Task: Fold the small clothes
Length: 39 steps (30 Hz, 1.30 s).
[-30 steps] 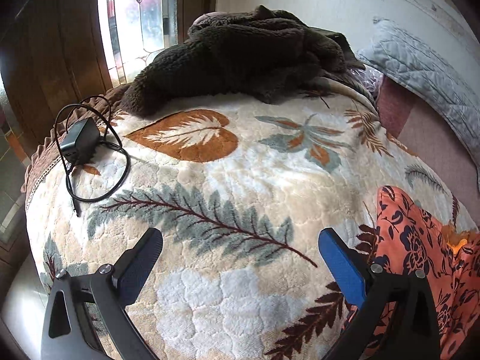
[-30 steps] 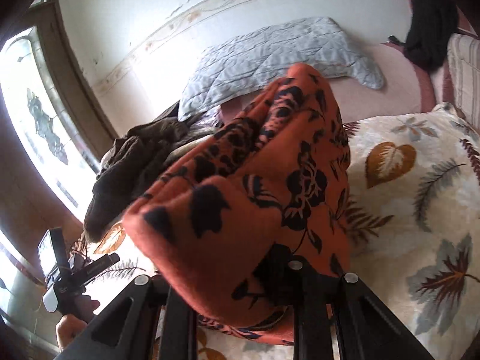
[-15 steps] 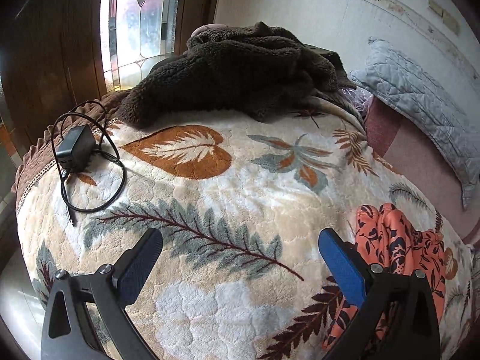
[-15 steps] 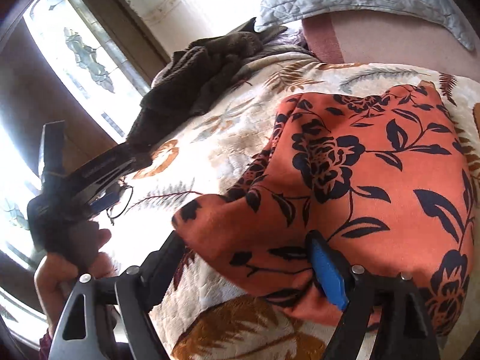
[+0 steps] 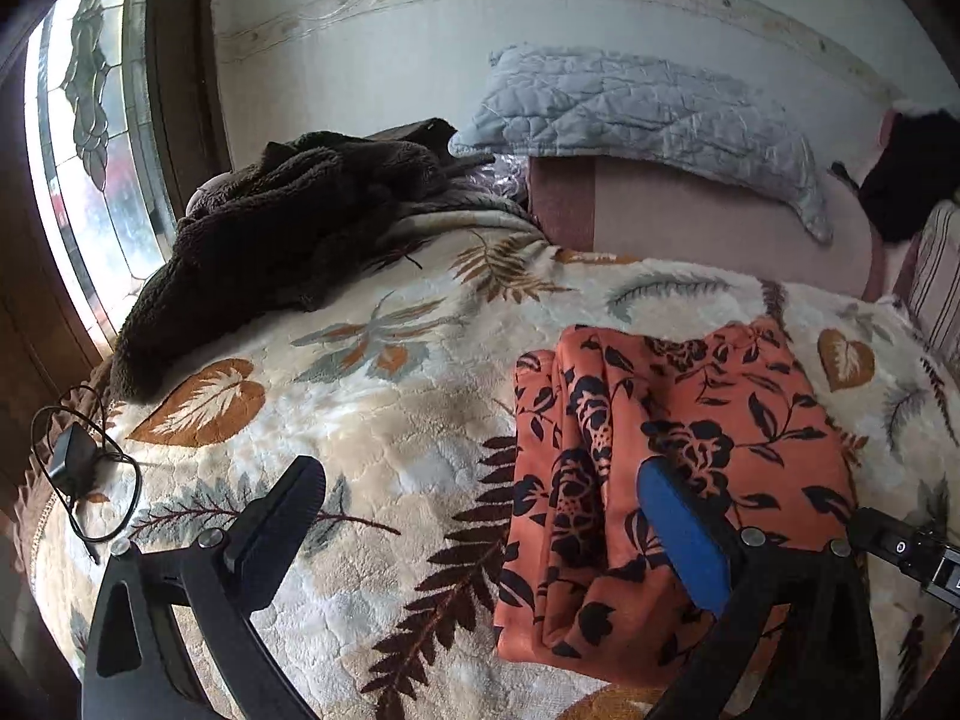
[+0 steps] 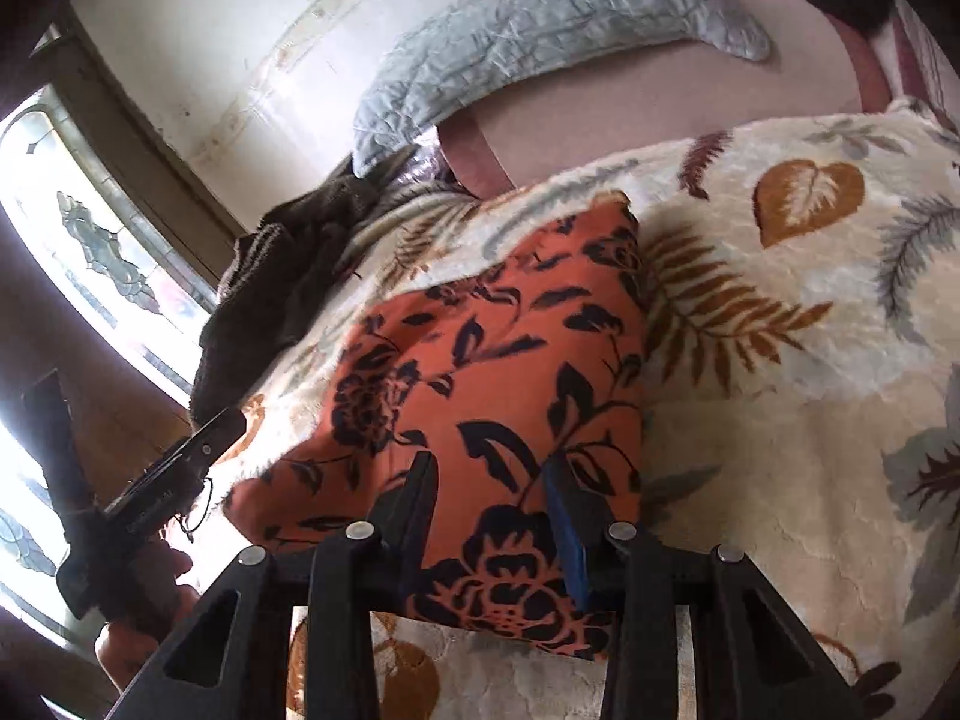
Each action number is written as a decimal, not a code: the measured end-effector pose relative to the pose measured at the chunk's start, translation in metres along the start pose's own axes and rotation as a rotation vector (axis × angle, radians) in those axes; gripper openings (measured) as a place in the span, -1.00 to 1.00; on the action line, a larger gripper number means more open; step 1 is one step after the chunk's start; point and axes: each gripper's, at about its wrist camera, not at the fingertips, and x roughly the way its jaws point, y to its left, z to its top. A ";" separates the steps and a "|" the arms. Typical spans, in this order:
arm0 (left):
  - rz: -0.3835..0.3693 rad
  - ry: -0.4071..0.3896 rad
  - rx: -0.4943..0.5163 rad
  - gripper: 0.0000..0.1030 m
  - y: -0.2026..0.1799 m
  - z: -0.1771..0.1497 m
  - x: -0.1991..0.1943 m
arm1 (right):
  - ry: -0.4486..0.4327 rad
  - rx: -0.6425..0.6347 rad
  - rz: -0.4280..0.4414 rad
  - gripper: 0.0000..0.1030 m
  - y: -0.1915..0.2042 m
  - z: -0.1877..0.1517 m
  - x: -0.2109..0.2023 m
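Observation:
An orange garment (image 5: 672, 456) with black flowers lies folded on the leaf-patterned blanket (image 5: 372, 396). My left gripper (image 5: 480, 516) is open and empty, just above the blanket at the garment's left edge; its blue finger (image 5: 678, 528) is over the cloth. In the right wrist view the garment (image 6: 480, 372) lies flat and my right gripper (image 6: 492, 498) stands partly closed around its near edge, a fold of cloth between the two fingers. The left gripper (image 6: 180, 468) shows at the left of that view.
A dark brown fleece (image 5: 270, 240) is heaped at the blanket's far left by the window. A black charger with its cable (image 5: 78, 468) lies at the left edge. A grey quilted pillow (image 5: 648, 114) leans on the wall, above a pink sheet (image 5: 708, 228).
The right gripper has brought the garment down from the air and laid it flat on the blanket, then narrowed on its near edge. The left gripper has swung right, toward the garment.

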 end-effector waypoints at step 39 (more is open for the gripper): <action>0.133 0.272 0.027 1.00 0.008 -0.020 0.067 | 0.030 -0.059 -0.027 -0.24 0.003 0.022 0.017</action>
